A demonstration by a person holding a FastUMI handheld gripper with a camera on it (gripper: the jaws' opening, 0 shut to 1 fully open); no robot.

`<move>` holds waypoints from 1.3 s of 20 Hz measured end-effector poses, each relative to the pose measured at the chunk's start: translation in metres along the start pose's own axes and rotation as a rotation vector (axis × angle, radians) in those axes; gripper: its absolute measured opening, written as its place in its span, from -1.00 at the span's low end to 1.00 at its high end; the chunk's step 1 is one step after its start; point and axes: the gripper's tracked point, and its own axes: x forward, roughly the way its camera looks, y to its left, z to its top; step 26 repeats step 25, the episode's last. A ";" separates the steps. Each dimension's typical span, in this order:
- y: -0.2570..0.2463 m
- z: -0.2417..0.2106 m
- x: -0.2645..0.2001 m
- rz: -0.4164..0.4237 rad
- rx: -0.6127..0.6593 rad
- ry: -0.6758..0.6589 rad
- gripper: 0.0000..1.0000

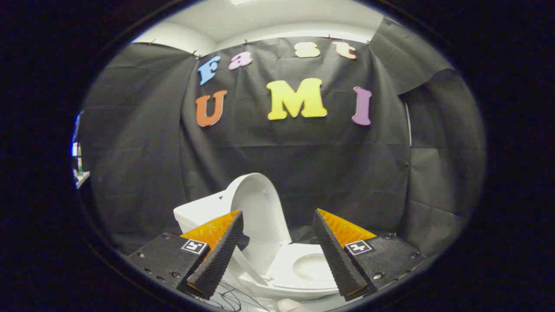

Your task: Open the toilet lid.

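Black cloth wall behind everything: matte, creased, hung in panels, with a seam gap on the right side. Pale ceiling above its top edge.

White toilet low in front of the cloth, glossy, rounded. Tank boxy, smooth, set behind the left finger. Toilet lid already up: oval, glossy white shell, standing near upright and leaning back against the tank, underside facing the camera, two small dots visible on that face. Seat down, broad white ring around the oval bowl opening, lying between the two fingers and just beyond them.

Gripper released: fingers spread wide apart, nothing pinched, nothing touching either pad. Lid and seat visible through the gap. Left finger wedge-shaped, black ribbed pad on the inner face, orange textured plastic on the upper face, overlapping the lid's lower left edge in the view; contact cannot be told. Right finger same build, mirror image, overlapping the seat's right side. Black blocky mounts with screw heads behind each finger, each carrying a small square black-and-white marker.

Thin dark wires tangled on the pale surface below the left finger. Small pale rounded object at the very bottom between the fingers, too cropped to identify.
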 end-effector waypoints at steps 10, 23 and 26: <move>-0.138 -0.028 -0.093 -0.193 0.037 -0.045 1.00; -0.154 -0.100 -0.106 -0.236 0.005 0.009 1.00; -0.155 -0.099 -0.107 -0.241 0.002 0.009 1.00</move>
